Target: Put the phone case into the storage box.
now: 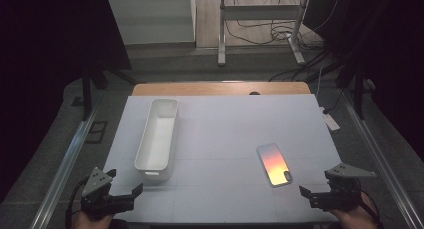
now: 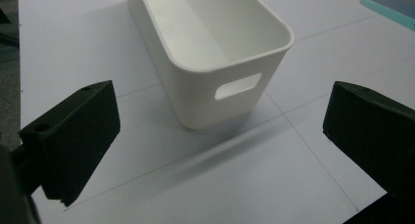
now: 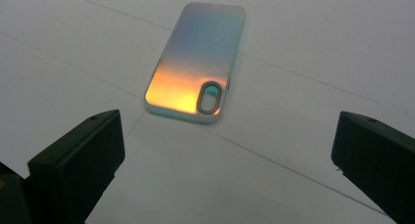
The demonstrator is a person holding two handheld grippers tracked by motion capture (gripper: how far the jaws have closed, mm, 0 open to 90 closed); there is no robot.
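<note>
Phone case (image 1: 274, 164) lies flat on the white table (image 1: 225, 134), about 4 o'clock from table centre in the high view. Long axis runs roughly 11 to 5 o'clock, camera cutout at the near end. Back is iridescent, blue fading to orange. No brand or writing readable on it.

White bin (image 1: 157, 139) sits at 9 o'clock of centre, long axis near 12 to 6, empty, handle slot in its near end wall; plain, no label.

Left gripper (image 1: 124, 193) at the 7 o'clock corner, jaws spread wide, nothing between them. Right gripper (image 1: 314, 194) at 5 o'clock, jaws likewise wide apart, empty, just short of the case.

In the left gripper view the bin's far end is cut off.
</note>
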